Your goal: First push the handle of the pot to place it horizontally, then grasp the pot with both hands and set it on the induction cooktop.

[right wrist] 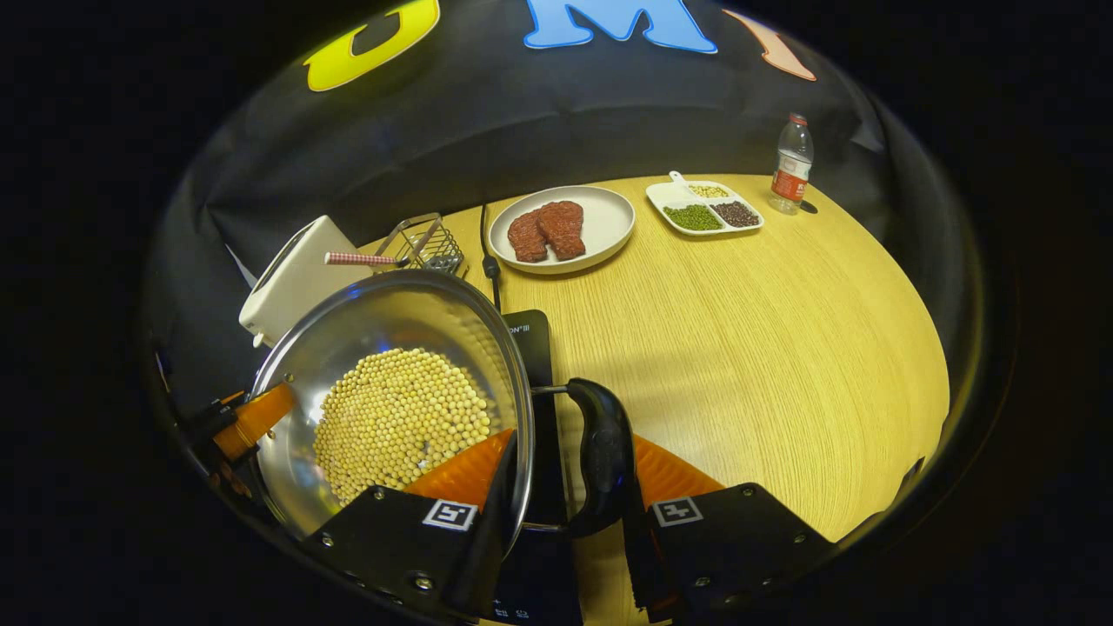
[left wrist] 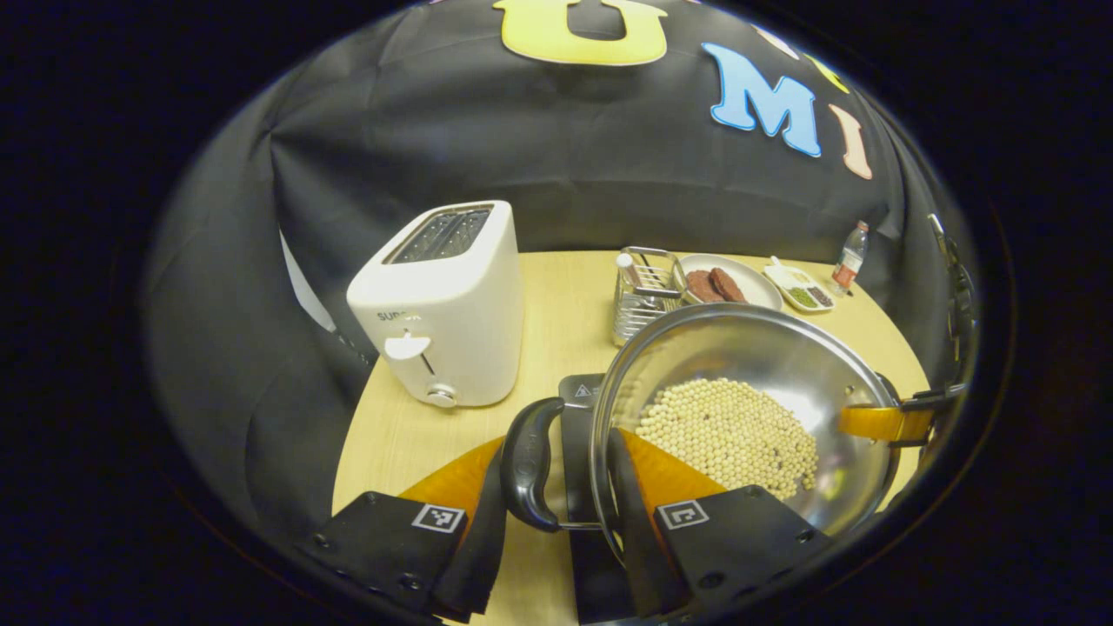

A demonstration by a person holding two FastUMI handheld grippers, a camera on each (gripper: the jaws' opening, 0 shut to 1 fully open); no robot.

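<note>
Above the cooktop (right wrist: 530,335), each hand-held gripper (left wrist: 556,513) (right wrist: 561,509) clamped on a pot (left wrist: 739,417) handle (left wrist: 530,465), level.

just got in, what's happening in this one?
A person with a gripper in each hand has a steel pot of soybeans by both side handles. The left gripper straddles one black handle and the pot's rim, the right gripper the other. The pot is over the induction cooktop; whether it rests there is unclear.
</note>
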